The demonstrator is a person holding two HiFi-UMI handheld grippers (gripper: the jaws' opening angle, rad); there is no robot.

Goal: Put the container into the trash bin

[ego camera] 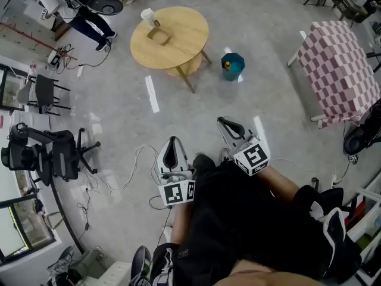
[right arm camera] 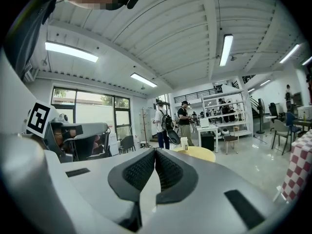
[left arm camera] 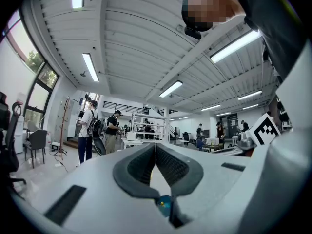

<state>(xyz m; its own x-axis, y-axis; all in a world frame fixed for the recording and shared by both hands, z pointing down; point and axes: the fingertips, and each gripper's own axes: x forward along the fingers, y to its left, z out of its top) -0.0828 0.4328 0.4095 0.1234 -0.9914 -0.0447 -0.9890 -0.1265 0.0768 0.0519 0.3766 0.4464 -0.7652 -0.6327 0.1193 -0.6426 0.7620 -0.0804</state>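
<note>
A round wooden table (ego camera: 178,43) stands far ahead of me. On it lie a shallow brown container (ego camera: 159,37) and a lidded white cup (ego camera: 147,16). A teal trash bin (ego camera: 233,66) sits on the floor just right of the table. My left gripper (ego camera: 173,140) and right gripper (ego camera: 222,121) are held low in front of my body, both shut and empty, well short of the table. In the left gripper view the jaws (left arm camera: 156,146) meet, and the bin (left arm camera: 163,204) shows in the gap below them. In the right gripper view the shut jaws (right arm camera: 155,151) point toward the table (right arm camera: 197,153) and cup (right arm camera: 184,142).
A table with a pink checked cloth (ego camera: 339,70) stands at the right. A black office chair (ego camera: 56,154) and loose cables (ego camera: 128,171) are on the floor at the left. People (ego camera: 77,8) stand at the far left behind the round table. White tape strips (ego camera: 152,93) mark the floor.
</note>
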